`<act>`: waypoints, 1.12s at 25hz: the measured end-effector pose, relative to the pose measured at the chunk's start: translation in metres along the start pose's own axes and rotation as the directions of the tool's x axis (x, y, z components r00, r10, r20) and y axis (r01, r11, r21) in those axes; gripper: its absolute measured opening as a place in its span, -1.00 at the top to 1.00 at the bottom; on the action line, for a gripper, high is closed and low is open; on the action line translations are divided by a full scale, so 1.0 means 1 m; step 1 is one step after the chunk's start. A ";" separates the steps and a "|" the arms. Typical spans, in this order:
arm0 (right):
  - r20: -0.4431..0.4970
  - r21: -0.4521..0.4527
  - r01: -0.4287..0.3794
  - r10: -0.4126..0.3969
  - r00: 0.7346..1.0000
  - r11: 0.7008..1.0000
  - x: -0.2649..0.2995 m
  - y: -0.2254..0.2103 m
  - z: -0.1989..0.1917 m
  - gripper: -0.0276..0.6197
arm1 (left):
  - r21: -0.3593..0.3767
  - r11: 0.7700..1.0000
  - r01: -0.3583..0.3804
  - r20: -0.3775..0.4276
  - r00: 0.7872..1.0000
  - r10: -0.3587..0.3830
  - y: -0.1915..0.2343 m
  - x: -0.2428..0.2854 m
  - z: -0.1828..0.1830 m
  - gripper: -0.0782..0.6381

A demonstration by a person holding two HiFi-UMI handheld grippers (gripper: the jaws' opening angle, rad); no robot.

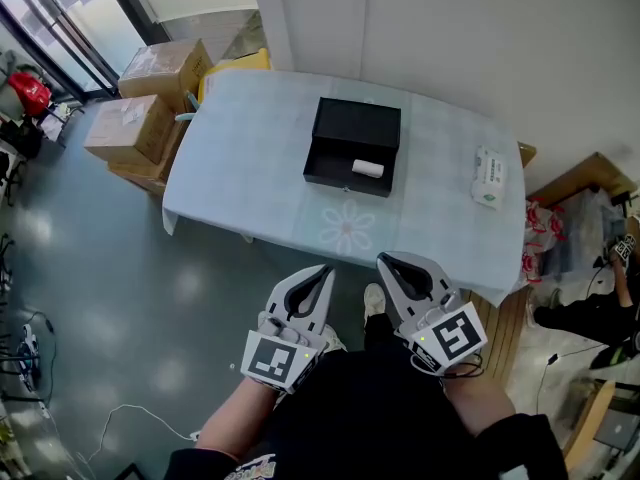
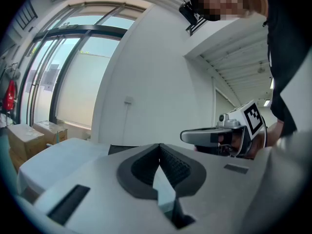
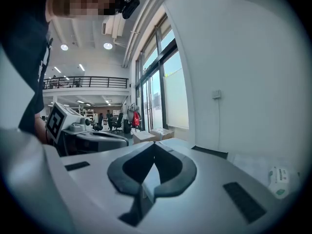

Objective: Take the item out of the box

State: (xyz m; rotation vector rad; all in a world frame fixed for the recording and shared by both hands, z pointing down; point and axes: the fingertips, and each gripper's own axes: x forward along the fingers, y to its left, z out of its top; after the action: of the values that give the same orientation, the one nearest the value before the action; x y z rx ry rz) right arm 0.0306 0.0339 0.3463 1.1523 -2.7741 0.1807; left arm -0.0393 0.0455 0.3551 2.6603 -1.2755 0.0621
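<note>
Nearest, the left gripper (image 1: 322,271) and right gripper (image 1: 385,261) hang side by side, each with its jaws pressed together on nothing, short of the table (image 1: 250,148). Straight ahead sits the open black box (image 1: 340,158). The small white item (image 1: 367,168) lies in its near part, more in line with the right gripper. That gripper should probably part its jaws early, clear the near wall, and straddle the item's short side.
</note>
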 end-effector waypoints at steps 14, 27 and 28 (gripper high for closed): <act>-0.010 -0.027 0.000 0.000 1.000 1.000 0.004 -0.014 -0.003 0.89 | 0.010 1.000 0.022 -0.010 1.000 -0.022 -0.002 0.007 -0.003 0.76; -0.062 -0.056 -0.046 0.042 0.997 0.997 0.041 -0.082 -0.012 0.89 | -0.008 1.000 -0.027 -0.019 0.999 0.026 0.004 0.040 -0.006 0.76; -0.068 -0.058 -0.052 0.048 0.997 0.997 0.045 -0.087 -0.014 0.89 | -0.012 0.999 -0.034 -0.018 0.999 0.034 0.005 0.044 -0.007 0.76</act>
State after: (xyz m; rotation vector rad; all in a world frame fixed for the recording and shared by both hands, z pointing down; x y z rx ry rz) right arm 0.0624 -0.0562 0.3725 1.0438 -2.7321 0.1376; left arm -0.0155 0.0098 0.3678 2.6222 -1.3116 0.0829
